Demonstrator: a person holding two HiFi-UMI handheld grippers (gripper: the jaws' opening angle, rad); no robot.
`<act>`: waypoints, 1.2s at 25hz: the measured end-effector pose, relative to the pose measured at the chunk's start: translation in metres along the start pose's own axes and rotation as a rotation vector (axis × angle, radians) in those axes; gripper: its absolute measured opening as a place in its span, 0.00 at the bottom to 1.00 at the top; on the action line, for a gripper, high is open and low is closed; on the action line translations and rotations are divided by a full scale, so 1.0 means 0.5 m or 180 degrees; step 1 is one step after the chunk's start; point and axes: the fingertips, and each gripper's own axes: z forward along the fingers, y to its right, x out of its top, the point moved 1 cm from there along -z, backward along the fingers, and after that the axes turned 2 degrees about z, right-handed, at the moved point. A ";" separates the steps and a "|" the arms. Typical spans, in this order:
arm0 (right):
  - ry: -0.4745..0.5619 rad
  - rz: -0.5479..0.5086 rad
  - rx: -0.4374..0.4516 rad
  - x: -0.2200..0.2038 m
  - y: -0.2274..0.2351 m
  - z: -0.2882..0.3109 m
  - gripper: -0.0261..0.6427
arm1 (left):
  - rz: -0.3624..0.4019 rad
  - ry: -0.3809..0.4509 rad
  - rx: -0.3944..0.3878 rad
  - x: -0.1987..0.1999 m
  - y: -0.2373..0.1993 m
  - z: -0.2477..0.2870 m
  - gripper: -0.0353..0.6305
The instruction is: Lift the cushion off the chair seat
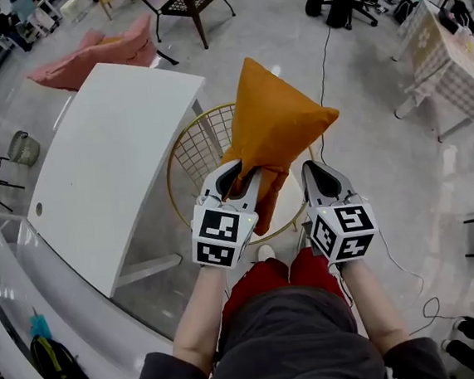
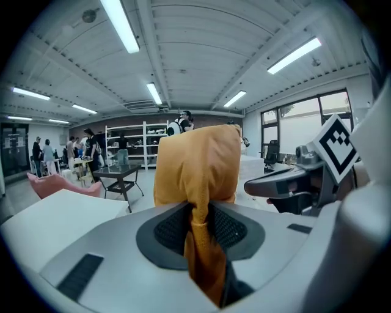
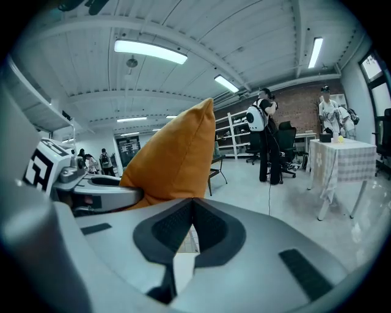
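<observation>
1. Right up close: a lap in red trousers (image 1: 279,276), two bare forearms (image 1: 201,317), dark grey top at the very bottom edge.
2. Next out, the left gripper (image 1: 240,172), a grey two-jaw thing with a black-and-white marker cube (image 1: 220,236) on the back. Clamped on a bunched fold of the plump orange fabric cushion (image 1: 279,120), pads pinching the cloth from both sides, a tail of it dangling down through the jaws.
3. Just to the right of that, the right gripper (image 1: 314,170), same build. Jaws together at the tips, nothing between them, only a bit of wire mesh showing through the gap lower down. Close beside the cushion; touching or not, can't tell.
4. Cushion itself: held up above the round gold wire chair (image 1: 186,160), one corner pointing up and away, hanging from the left gripper only.
5. Left of the chair, a long white rectangular table (image 1: 109,155), near the chair's rim.
6. Further off on the pale floor: a pink beanbag (image 1: 95,55), a small dark-framed table (image 1: 186,2), a table with a checked cloth (image 1: 449,56) over on the right, and people (image 2: 91,147) way at the back.
</observation>
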 end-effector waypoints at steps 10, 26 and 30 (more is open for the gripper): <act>0.0228 -0.0056 0.0131 0.043 -0.031 -0.030 0.06 | -0.0062 0.0356 0.0105 0.071 -0.012 -0.066 0.21; 0.0530 -0.0356 0.0375 0.112 -0.095 -0.036 0.06 | -0.0120 0.0770 0.0373 0.117 -0.041 -0.139 0.21; 0.0598 -0.0355 0.0438 0.130 -0.107 -0.033 0.06 | -0.0145 0.0837 0.0418 0.124 -0.050 -0.149 0.21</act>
